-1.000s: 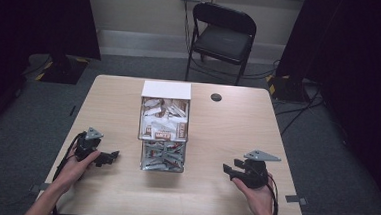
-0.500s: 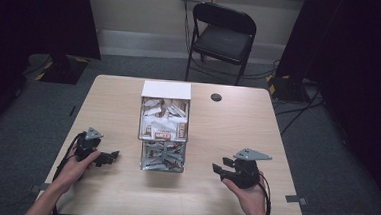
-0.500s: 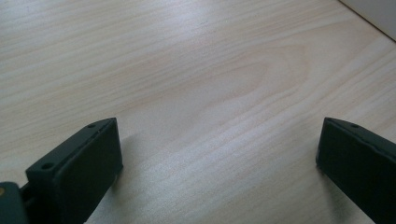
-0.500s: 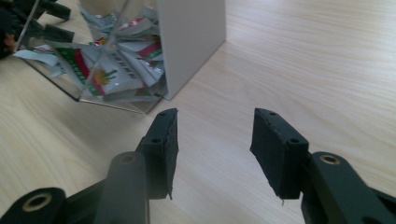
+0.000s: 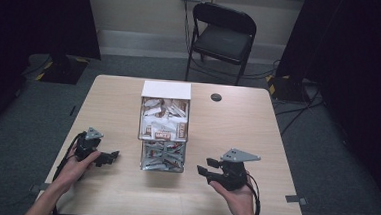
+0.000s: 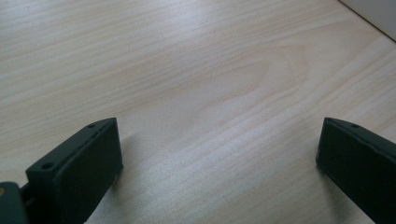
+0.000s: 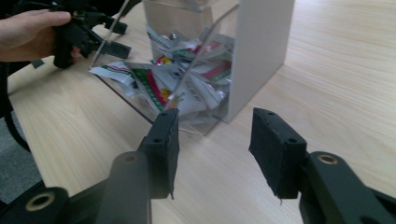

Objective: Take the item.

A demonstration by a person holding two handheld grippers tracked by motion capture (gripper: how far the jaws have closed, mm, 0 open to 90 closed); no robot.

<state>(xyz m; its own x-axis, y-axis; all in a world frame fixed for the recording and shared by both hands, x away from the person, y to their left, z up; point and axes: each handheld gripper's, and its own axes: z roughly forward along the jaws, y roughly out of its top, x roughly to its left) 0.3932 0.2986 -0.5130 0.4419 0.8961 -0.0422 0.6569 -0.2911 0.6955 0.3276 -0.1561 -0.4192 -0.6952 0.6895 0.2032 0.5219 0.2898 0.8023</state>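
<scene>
A: From up high, what is on the table (image 5: 128, 108)?

B: A clear box (image 5: 163, 133) stands in the middle, full of little packets (image 5: 161, 156). It has a white back. The left gripper (image 5: 109, 157) rests near the box on one side, held in a hand (image 5: 77, 168). The right gripper (image 5: 209, 167) is near it on the other side, in the other hand (image 5: 238, 198). Neither one touches the box.

A: Are the tongs open?

B: From up high they look too small to tell. The gripper views help.

A: What does the left gripper view show?

B: Its two black jaws stand wide apart over bare wood (image 6: 210, 93). Nothing is between them. A strip of something pale is cut off at the top corner.

A: And the right gripper view?

B: Here you can see the packets (image 7: 187, 84) up close, red, green and white, behind the clear wall. The box (image 7: 259, 51) sits just ahead of the jaws. The jaws have just been closing, but they are about half open with nothing between them. The other gripper (image 7: 100, 35) shows far off. The words on the packets are too blurry to read, and the box top is cut off.
</scene>
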